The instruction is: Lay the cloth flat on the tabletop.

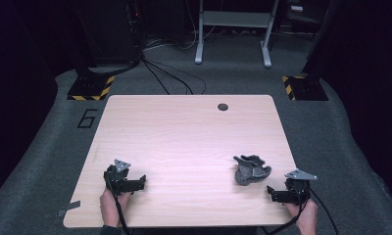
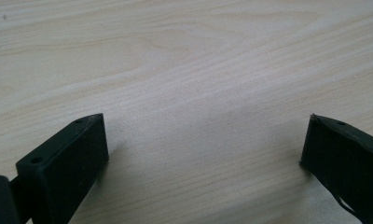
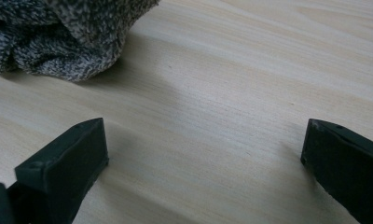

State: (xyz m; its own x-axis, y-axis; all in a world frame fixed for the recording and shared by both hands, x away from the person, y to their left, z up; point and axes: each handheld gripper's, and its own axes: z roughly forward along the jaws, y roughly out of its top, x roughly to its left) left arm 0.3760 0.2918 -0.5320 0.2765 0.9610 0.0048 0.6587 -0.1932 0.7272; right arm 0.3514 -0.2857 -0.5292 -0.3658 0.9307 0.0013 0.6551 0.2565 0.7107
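Inspection, high view: a pale wooden tabletop [image 1: 184, 137] carries one item, a crumpled grey speckled cloth [image 1: 251, 170], lying toward the near right corner. The right tool [image 1: 271, 192] rests on the surface just beside the cloth, on its near right side, not touching it. The left tool [image 1: 142, 182] rests near the front left, well apart from the cloth. A hand holds each tool from the near edge. A round cable hole [image 1: 223, 106] sits near the far edge.

Left gripper view: both black jaws stand wide apart over bare wood grain, with nothing between them. The left tool [image 2: 203, 140] is spread and empty.

Right gripper view: the right tool [image 3: 203, 144] is likewise spread wide and empty, jaws low to the surface. The cloth [image 3: 68, 37] lies ahead and to the upper left of the frame, off the line between the jaws.

Assessment: the step in hand appears to be the reach for the cloth with the right tool. To do it well, the tool should be swung until the cloth sits squarely between the jaws, brought in low, and closed on a raised fold rather than a flat edge, so the knit does not slip out. The left tool looks free to pin or take a second fold.
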